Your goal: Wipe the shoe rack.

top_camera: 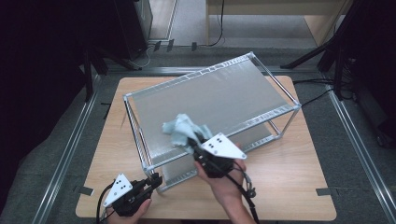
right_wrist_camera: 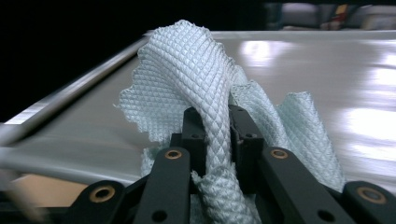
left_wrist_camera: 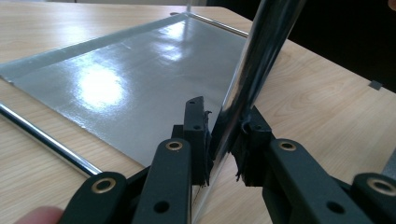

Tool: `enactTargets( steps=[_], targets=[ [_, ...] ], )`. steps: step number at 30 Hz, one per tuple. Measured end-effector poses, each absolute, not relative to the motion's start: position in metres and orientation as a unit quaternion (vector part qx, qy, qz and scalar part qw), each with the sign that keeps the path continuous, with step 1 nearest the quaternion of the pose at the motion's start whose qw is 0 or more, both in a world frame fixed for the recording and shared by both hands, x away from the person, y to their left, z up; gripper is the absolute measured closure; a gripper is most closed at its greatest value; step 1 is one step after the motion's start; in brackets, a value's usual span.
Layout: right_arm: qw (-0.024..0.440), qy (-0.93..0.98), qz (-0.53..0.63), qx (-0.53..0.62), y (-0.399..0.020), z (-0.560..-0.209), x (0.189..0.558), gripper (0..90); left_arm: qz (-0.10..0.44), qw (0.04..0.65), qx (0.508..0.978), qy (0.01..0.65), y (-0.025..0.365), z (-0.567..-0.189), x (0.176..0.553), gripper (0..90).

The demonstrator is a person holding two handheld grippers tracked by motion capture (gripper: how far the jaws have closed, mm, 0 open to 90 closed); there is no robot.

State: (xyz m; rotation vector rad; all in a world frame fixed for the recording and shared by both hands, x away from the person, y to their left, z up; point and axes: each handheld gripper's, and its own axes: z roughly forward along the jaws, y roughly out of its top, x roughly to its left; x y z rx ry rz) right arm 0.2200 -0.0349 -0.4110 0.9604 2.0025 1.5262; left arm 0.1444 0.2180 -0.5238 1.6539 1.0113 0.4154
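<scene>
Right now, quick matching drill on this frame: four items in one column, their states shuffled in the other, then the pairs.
1. left tool
2. right tool
3. pale blue waffle-weave cloth
4. light wooden table

a. bunched on the top shelf
b. clamped on a chrome leg of the two-tier metal rack
c. carries the rack
d. shut on the cloth

Pairs: 1-b, 2-d, 3-a, 4-c
</scene>
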Motion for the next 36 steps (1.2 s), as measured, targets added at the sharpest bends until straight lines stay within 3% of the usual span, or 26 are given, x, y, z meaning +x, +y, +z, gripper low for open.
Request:
enactTargets(
  steps=[1, 3, 9, 13, 18, 25, 29, 36],
  targets=[
    [0.187, 0.738, 0.56, 0.327, -0.022, -0.409, 0.213, 76.0, 0.178, 0.545, 0.7, 0.426, 0.216, -0.524, 0.144, 77.2],
    [0.179, 0.744, 0.561, 0.315, -0.016, -0.409, 0.209, 75.9, 0.18, 0.541, 0.702, 0.426, 0.216, -0.523, 0.143, 77.3],
    [0.213, 0.745, 0.556, 0.301, -0.031, -0.409, 0.208, 81.0, 0.186, 0.535, 0.706, 0.425, 0.216, -0.522, 0.143, 78.0],
    [0.248, 0.716, 0.549, 0.353, -0.074, -0.408, 0.227, 81.3, 0.189, 0.534, 0.702, 0.43, 0.221, -0.523, 0.144, 78.0],
    [0.329, 0.667, 0.508, 0.435, -0.151, -0.401, 0.254, 80.9, 0.19, 0.536, 0.693, 0.443, 0.232, -0.524, 0.146, 77.6],
    [0.352, 0.597, 0.493, 0.526, -0.237, -0.402, 0.276, 80.6, 0.191, 0.537, 0.693, 0.44, 0.232, -0.524, 0.146, 77.6],
    [0.337, 0.608, 0.498, 0.518, -0.226, -0.408, 0.269, 80.5, 0.193, 0.538, 0.693, 0.44, 0.232, -0.525, 0.146, 77.6],
    [0.276, 0.654, 0.539, 0.454, -0.158, -0.419, 0.233, 80.9, 0.192, 0.537, 0.7, 0.43, 0.225, -0.524, 0.144, 78.0]
  ],
)
